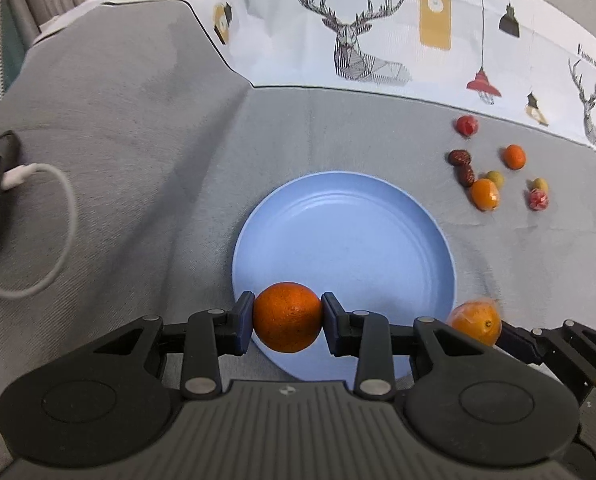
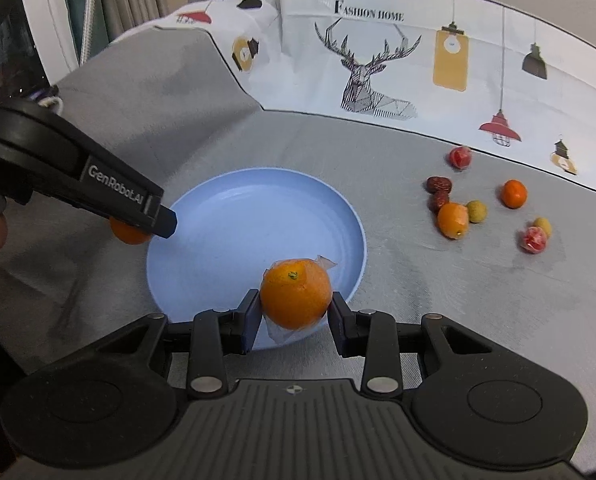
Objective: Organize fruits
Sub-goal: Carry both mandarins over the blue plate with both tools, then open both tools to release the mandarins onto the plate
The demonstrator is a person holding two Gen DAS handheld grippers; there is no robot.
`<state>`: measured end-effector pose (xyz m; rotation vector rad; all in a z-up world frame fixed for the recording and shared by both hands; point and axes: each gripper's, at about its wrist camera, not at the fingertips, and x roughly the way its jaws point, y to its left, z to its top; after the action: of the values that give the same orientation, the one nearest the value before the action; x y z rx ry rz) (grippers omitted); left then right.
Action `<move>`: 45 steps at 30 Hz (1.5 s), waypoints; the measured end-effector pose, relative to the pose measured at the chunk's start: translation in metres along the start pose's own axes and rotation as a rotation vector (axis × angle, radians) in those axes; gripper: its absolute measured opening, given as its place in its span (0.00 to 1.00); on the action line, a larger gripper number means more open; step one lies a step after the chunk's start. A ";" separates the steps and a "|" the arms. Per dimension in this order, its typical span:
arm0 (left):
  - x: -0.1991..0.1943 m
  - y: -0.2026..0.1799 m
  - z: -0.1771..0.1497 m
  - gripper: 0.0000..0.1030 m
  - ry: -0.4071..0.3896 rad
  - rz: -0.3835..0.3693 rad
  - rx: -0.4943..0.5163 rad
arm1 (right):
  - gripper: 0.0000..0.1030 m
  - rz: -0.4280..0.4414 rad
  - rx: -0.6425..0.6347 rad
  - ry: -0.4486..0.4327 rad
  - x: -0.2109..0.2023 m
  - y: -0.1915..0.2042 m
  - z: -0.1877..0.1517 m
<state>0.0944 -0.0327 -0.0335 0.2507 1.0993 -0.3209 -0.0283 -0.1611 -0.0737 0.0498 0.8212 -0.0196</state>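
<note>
A light blue plate [image 1: 350, 220] lies on the grey cloth; it also shows in the right wrist view [image 2: 234, 220]. My left gripper [image 1: 287, 318] is shut on a dark orange [image 1: 287, 316] over the plate's near left rim. My right gripper [image 2: 296, 306] is shut on a plastic-wrapped orange [image 2: 296, 292] over the plate's near right rim. That wrapped orange [image 1: 476, 320] shows at the lower right of the left wrist view. The left gripper [image 2: 154, 220] with its orange [image 2: 128, 234] shows at the plate's left side in the right wrist view.
Several small fruits lie to the right of the plate: oranges [image 2: 452, 220], red dates [image 2: 438, 186], red wrapped fruits [image 2: 534, 240] and yellow-green ones [image 2: 476, 211]. A patterned white cloth [image 2: 378, 60] lies behind. A white cable [image 1: 58, 216] and plug lie at the left.
</note>
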 end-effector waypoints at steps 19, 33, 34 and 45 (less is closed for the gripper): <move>0.020 -0.007 0.012 1.00 -0.098 0.012 0.076 | 0.86 0.010 -0.021 0.043 0.032 -0.004 0.014; -0.040 -0.008 -0.063 1.00 -0.052 0.048 0.098 | 0.99 -0.013 0.023 0.078 -0.045 0.007 -0.034; -0.045 -0.006 -0.069 1.00 -0.052 0.052 0.079 | 0.99 -0.022 0.021 0.063 -0.051 0.007 -0.036; -0.087 0.002 -0.108 1.00 -0.090 0.094 0.037 | 0.99 -0.060 -0.030 -0.057 -0.097 0.020 -0.045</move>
<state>-0.0300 0.0185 -0.0022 0.3168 0.9899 -0.2664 -0.1263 -0.1393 -0.0323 -0.0035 0.7660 -0.0648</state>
